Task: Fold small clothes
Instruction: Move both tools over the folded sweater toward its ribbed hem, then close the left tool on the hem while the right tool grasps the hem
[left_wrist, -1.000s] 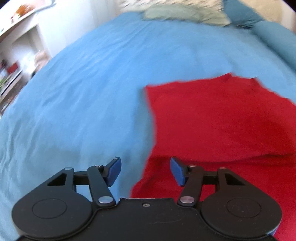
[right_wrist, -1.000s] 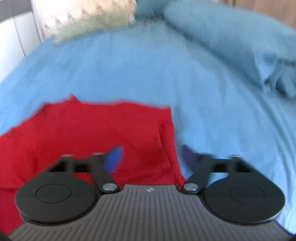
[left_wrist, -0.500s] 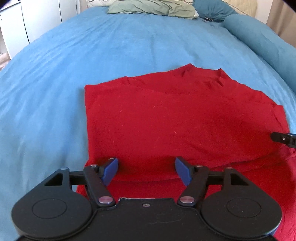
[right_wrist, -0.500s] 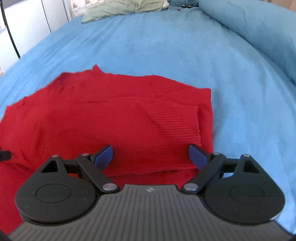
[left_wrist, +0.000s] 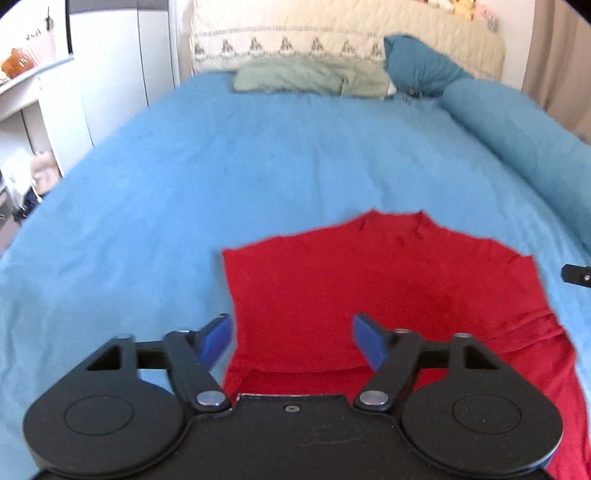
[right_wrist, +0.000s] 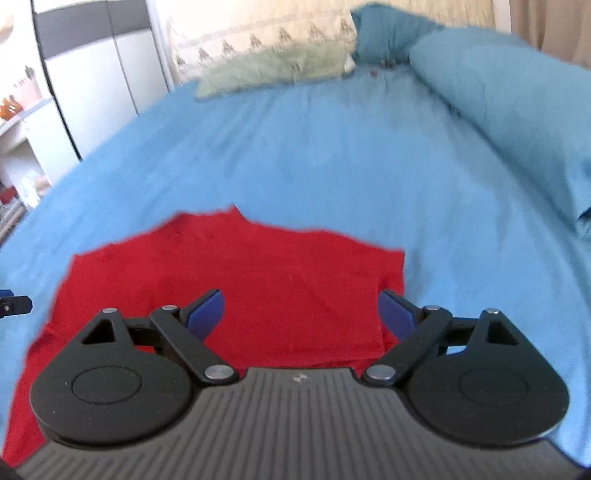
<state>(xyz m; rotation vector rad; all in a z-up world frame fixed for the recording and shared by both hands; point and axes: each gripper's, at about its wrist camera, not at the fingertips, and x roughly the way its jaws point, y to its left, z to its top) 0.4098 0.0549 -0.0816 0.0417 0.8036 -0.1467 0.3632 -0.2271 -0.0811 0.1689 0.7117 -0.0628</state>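
A red garment (left_wrist: 376, 280) lies flat on the blue bed sheet (left_wrist: 184, 192), its sleeves folded in over the body and its collar pointing away. It also shows in the right wrist view (right_wrist: 236, 273). My left gripper (left_wrist: 291, 341) is open and empty, above the garment's near left edge. My right gripper (right_wrist: 301, 314) is open and empty, above the garment's near right part. The tip of the right gripper (left_wrist: 576, 275) shows at the far right of the left wrist view. The tip of the left gripper (right_wrist: 14, 304) shows at the left edge of the right wrist view.
A green pillow (left_wrist: 306, 79) and a cream patterned pillow (left_wrist: 280, 40) lie at the head of the bed. A rolled blue duvet (left_wrist: 524, 147) runs along the right side. White cupboards and shelves (left_wrist: 40, 110) stand to the left.
Both grippers have lifted and tilted up, so the garment sits lower in view and the headboard shows. Both stay open. The garment has not moved in the last half second.
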